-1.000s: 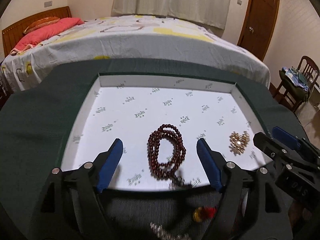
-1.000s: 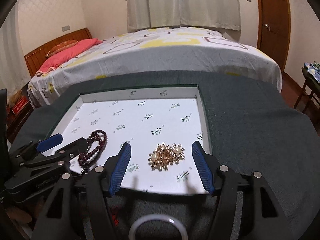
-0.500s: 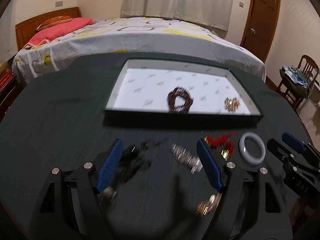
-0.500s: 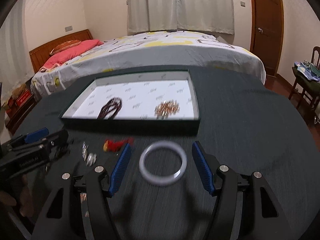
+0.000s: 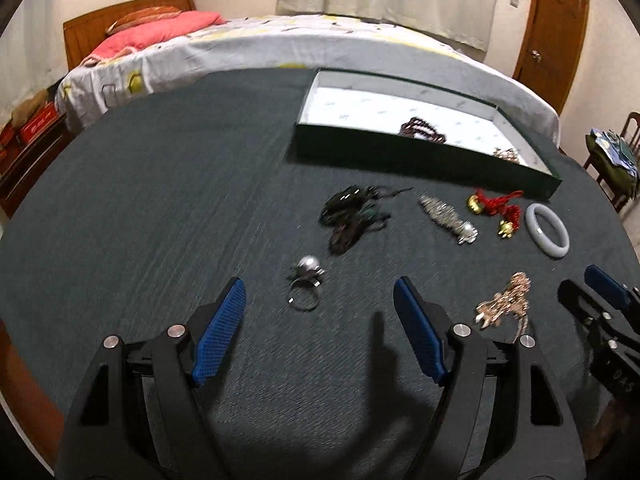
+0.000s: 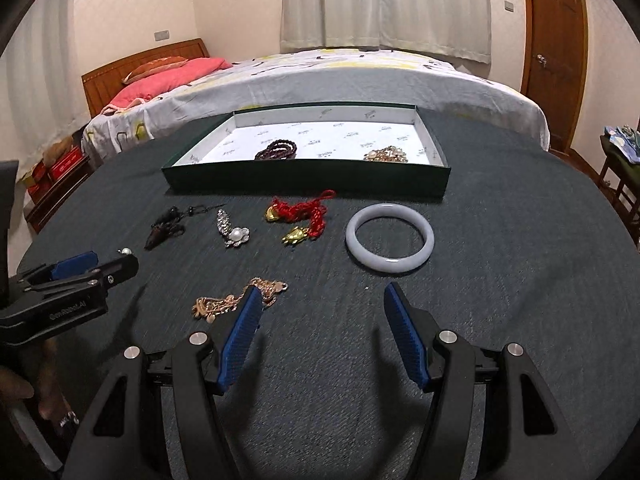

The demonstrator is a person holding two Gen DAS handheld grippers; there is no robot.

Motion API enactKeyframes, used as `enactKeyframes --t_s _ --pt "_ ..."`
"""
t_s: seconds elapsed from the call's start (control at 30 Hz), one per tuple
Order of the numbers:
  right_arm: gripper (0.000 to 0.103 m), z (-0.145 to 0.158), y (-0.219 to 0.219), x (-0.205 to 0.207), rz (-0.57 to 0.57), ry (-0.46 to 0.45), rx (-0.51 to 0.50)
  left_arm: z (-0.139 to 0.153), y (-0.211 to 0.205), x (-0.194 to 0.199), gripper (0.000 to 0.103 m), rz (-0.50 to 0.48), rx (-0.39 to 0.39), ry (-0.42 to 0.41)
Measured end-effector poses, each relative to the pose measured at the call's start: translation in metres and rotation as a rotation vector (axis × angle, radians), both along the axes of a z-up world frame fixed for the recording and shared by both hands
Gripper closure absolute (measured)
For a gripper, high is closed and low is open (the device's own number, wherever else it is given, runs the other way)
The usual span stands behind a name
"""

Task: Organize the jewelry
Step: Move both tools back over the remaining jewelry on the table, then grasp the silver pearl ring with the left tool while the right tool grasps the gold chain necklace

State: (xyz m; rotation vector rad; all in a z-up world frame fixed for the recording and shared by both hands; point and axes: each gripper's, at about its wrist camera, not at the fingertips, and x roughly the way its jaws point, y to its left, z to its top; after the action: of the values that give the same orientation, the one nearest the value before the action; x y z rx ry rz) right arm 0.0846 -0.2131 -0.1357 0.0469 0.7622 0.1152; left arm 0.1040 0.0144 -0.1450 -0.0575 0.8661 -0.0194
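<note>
Both tongs, left tongs [image 5: 319, 330] and right tongs [image 6: 322, 326], gape empty; I'd pinch the small, slippery ring [image 5: 305, 285] by its band.

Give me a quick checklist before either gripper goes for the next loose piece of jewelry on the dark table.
1. Left gripper open and holding nothing: ok.
2. Right gripper open and holding nothing: ok.
3. Silver pearl ring lies ahead, between the left gripper's fingers: ok.
4. Right gripper lined up on a piece: not ok; the rose-gold chain lies beside and partly behind its left finger, and the pale round bangle sits further ahead.
5. Green tray with white lining has free space beside the dark red bead bracelet and gold pearl cluster: ok.
6. Grippers apart from each other: ok.
</note>
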Motion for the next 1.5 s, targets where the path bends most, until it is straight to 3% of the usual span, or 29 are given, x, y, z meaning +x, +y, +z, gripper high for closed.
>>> enactKeyframes --t_s 0.4,0.6,0.7,0.77,1.17,1.5 --pt "0.041 -0.001 -0.004 -0.002 -0.014 -0.005 0.007 -0.009 0.011 0.003 0.032 0.018 -0.019 0.015" --pt "0.041 -0.002 -0.006 -0.002 -0.018 0.000 0.009 -0.010 0.012 0.010 0.051 0.010 -0.007 0.011" --pt "0.041 -0.004 -0.006 -0.001 -0.020 0.003 0.010 -0.009 0.010 0.010 0.067 -0.004 0.001 0.005" --pt "0.041 -0.005 -0.005 -0.001 -0.017 0.007 0.011 -0.009 0.009 0.010 0.082 -0.013 0.005 0.002" --pt "0.041 -0.004 -0.002 0.006 -0.015 0.025 0.007 -0.009 0.005 0.008 0.082 -0.031 0.016 -0.006" --pt "0.041 -0.012 0.037 0.020 0.049 0.060 -0.015 -0.008 0.008 0.008 0.082 -0.023 0.021 -0.010"
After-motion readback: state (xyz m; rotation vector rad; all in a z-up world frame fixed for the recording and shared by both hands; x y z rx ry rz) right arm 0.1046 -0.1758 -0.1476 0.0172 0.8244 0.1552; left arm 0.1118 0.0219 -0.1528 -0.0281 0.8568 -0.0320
